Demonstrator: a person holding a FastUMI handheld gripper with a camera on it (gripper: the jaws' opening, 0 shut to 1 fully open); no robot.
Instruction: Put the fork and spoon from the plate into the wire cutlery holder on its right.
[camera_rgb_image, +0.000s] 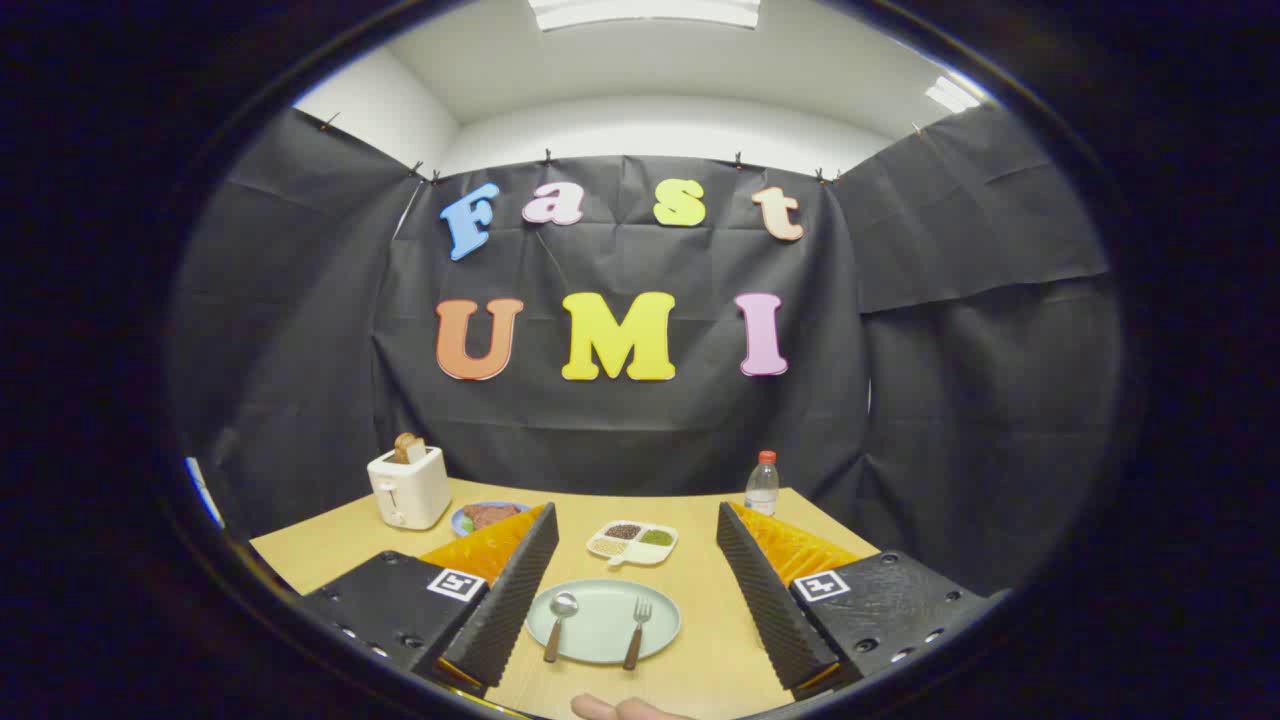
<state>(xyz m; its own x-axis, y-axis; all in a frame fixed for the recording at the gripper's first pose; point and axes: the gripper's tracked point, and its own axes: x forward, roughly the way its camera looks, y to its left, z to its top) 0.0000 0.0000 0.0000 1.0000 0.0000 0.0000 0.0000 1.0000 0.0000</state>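
Observation:
A pale green plate (603, 628) lies on the wooden table between my two fingers. On it rest a spoon (559, 622) at the left and a fork (637, 632) at the right, both with brown handles pointing toward me. My gripper (636, 522) is open and raised above the table, its fingers spread wide to either side of the plate, touching nothing.
Beyond the plate sits a white divided dish (632, 543) with grains. A white toaster (408, 485) with bread and a blue bowl (484, 516) stand at the back left, a water bottle (762, 485) at the back right. A person's hand (620, 709) shows at the table's near edge.

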